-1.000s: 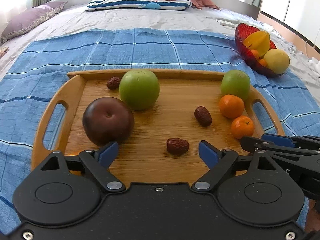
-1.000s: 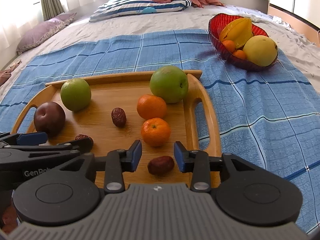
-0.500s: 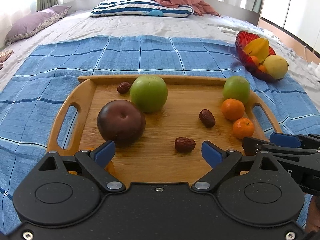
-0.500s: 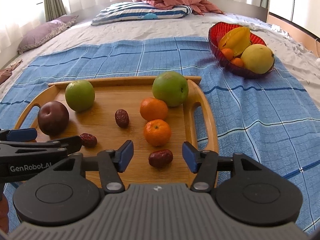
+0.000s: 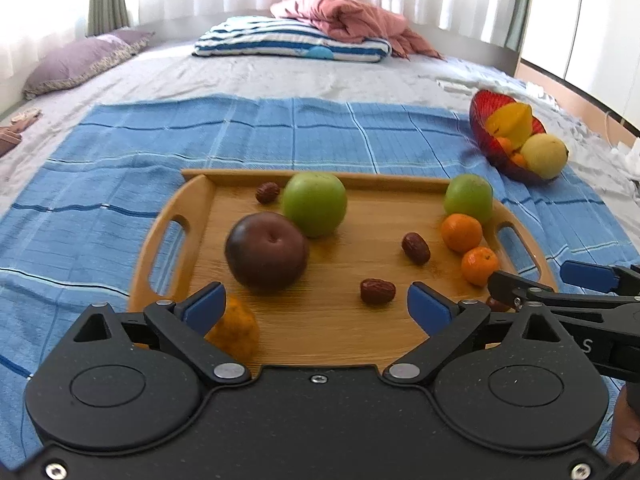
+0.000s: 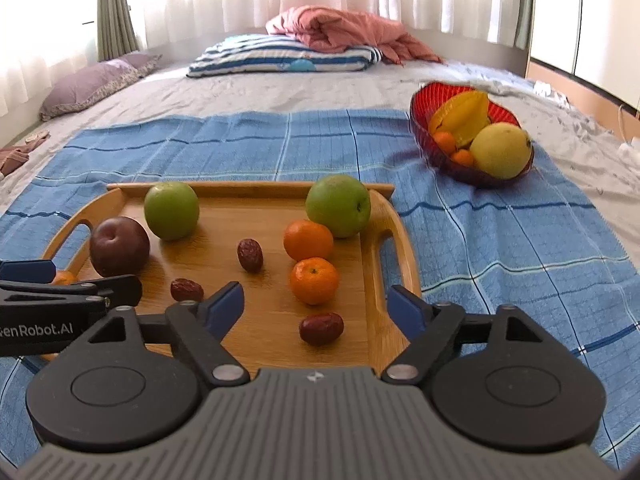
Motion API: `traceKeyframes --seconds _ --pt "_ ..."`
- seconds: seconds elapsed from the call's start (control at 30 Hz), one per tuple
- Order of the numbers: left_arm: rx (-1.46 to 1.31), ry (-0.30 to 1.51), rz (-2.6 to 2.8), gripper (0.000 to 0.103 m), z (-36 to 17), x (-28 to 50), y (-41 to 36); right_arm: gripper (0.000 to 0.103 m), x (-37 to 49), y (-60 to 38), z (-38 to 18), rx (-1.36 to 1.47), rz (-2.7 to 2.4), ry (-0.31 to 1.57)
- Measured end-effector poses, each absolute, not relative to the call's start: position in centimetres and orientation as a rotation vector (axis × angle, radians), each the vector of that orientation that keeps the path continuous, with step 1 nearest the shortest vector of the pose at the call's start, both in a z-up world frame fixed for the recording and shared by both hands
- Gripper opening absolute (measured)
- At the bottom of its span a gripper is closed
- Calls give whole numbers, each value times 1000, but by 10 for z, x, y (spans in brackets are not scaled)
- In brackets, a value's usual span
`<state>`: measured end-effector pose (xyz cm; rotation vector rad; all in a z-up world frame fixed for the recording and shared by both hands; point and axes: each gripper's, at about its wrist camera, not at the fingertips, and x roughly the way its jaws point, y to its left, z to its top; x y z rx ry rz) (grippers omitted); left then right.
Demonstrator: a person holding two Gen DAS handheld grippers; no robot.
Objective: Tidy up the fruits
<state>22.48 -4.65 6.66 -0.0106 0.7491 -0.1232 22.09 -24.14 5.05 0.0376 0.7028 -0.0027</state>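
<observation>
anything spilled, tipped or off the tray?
Nothing stands out. All loose fruit sits inside the wooden tray: two green apples, a dark plum, the mandarins and red dates. The red bowl stands upright on the blue cloth, beside the tray, its fruit contained.

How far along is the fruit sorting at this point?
Most fruit already sits on the wooden tray: apples, oranges, a plum, dates. Both tongs, left and right, are opening, gripping nothing; a date lies loose below the right one. The red bowl still holds fruit.
</observation>
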Motion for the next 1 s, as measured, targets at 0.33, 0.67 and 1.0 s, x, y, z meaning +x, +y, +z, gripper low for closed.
traceKeyframes --seconds 0.33,0.67,1.0 --pt "-17 685 -78 103 74 204 -27 102 203 -232 59 20 -2 622" --pt "-32 645 -64 103 76 184 -14 103 183 -224 65 -29 -1 538" --pt "-49 630 -71 103 76 162 -5 103 163 -221 66 -44 -12 487"
